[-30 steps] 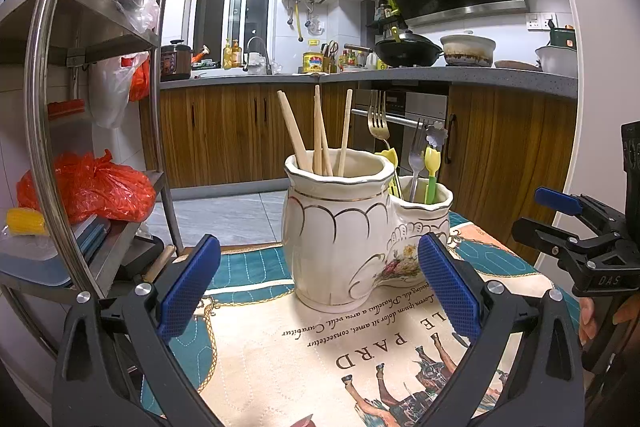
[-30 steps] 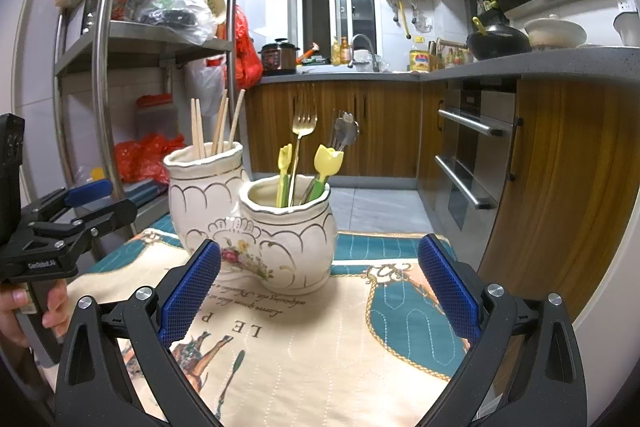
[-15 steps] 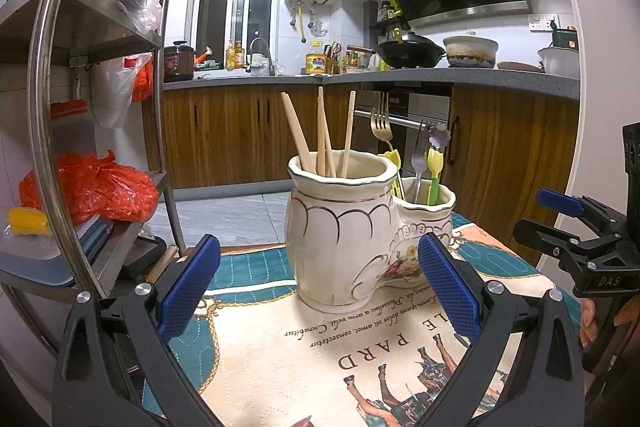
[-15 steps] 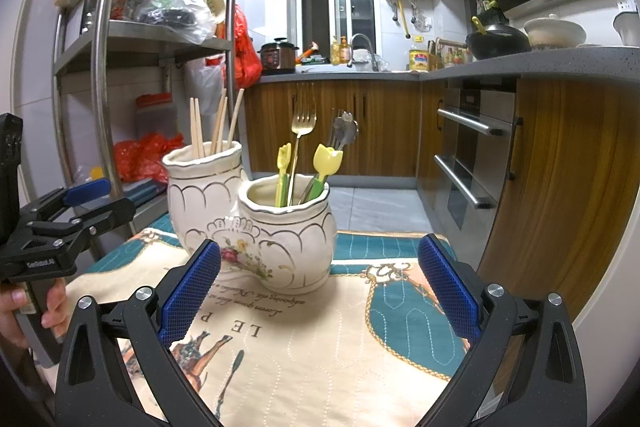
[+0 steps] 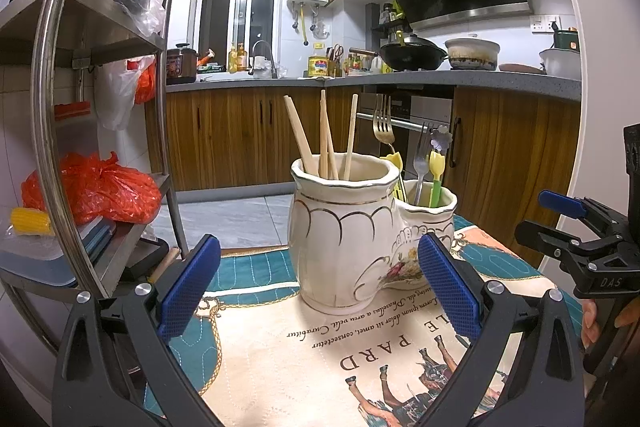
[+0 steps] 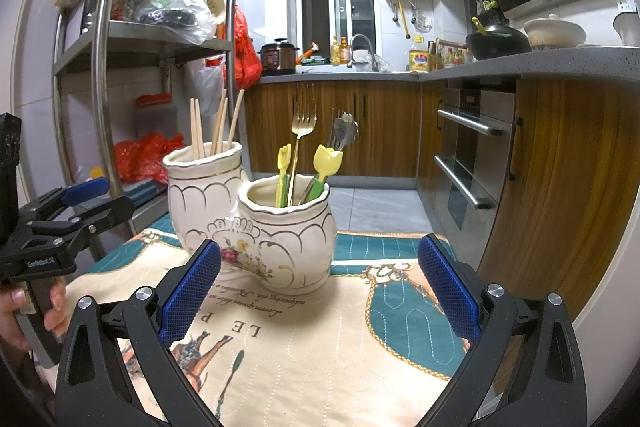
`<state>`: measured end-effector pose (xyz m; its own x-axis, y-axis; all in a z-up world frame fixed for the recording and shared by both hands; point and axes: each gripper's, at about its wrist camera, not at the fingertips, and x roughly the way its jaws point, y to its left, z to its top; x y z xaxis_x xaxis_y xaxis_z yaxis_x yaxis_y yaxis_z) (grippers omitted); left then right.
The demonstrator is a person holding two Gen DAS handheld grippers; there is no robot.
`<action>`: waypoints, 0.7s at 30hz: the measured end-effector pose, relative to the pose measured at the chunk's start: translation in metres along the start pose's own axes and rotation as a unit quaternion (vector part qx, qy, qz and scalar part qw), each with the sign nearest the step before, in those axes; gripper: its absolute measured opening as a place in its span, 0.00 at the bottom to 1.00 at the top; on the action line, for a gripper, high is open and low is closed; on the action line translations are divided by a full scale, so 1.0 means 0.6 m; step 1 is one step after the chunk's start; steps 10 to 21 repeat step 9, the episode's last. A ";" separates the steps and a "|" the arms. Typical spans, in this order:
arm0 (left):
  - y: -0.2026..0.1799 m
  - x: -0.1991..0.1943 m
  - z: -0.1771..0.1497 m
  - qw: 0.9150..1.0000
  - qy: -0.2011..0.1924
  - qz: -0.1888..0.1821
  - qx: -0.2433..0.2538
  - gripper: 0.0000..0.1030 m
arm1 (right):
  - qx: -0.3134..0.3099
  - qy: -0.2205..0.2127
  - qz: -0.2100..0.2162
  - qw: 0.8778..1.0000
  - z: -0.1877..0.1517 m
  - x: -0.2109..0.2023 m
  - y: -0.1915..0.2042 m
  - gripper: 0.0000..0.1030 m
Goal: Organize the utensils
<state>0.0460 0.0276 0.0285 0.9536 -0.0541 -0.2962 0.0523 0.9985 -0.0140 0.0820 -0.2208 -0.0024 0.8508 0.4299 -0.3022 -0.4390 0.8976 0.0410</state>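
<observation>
- Two grippers, both empty: left gripper with blue pads spread wide, nothing between them; right gripper likewise spread wide, pads clear of everything.
- Held back on the near side of the ceramic holder, neither set of fingers touching it; holder framed in the gap of the left gripper, off toward the left finger of the right one.
- Standing upright in the holder's taller pot: wooden chopsticks, all grouped together.
- Standing in the holder's lower pot: gold fork, a silver fork, yellow-and-green tulip-handled pieces and a flower-topped metal piece.
- Spread under the holder: printed placemat, with no loose utensil in view on it around the holder.
- Beyond the holder: metal shelf rack on the chopstick side, kitchen counter behind.
- Judged nearly or fully done: chopsticks apart from cutlery, everything seen already potted, nothing held.
- Left, at most: pulling both grippers away, or fetching some utensil outside these views; cannot tell whether any exists.
</observation>
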 end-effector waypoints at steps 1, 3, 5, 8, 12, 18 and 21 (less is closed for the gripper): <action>0.000 0.000 0.000 1.000 0.000 0.000 0.000 0.95 | 0.000 0.000 0.000 1.000 0.000 0.000 0.000 0.95; -0.001 -0.001 0.000 1.000 0.000 0.001 -0.001 0.95 | 0.000 0.000 0.000 1.000 0.000 0.000 0.000 0.95; 0.000 -0.001 0.000 1.000 0.000 0.004 -0.001 0.95 | 0.000 0.000 0.000 1.000 0.000 0.000 0.000 0.95; 0.000 -0.003 0.000 1.000 0.001 0.008 -0.003 0.95 | 0.000 -0.001 0.000 1.000 0.000 0.000 0.000 0.95; 0.000 -0.004 0.000 1.000 0.001 0.009 -0.002 0.95 | 0.000 -0.001 0.000 1.000 0.000 0.000 -0.001 0.95; 0.000 -0.004 0.000 1.000 0.001 0.009 -0.002 0.95 | 0.000 -0.001 0.000 1.000 0.000 0.000 -0.001 0.95; 0.000 -0.004 0.000 1.000 0.001 0.009 -0.002 0.95 | 0.000 -0.001 0.000 1.000 0.000 0.000 -0.001 0.95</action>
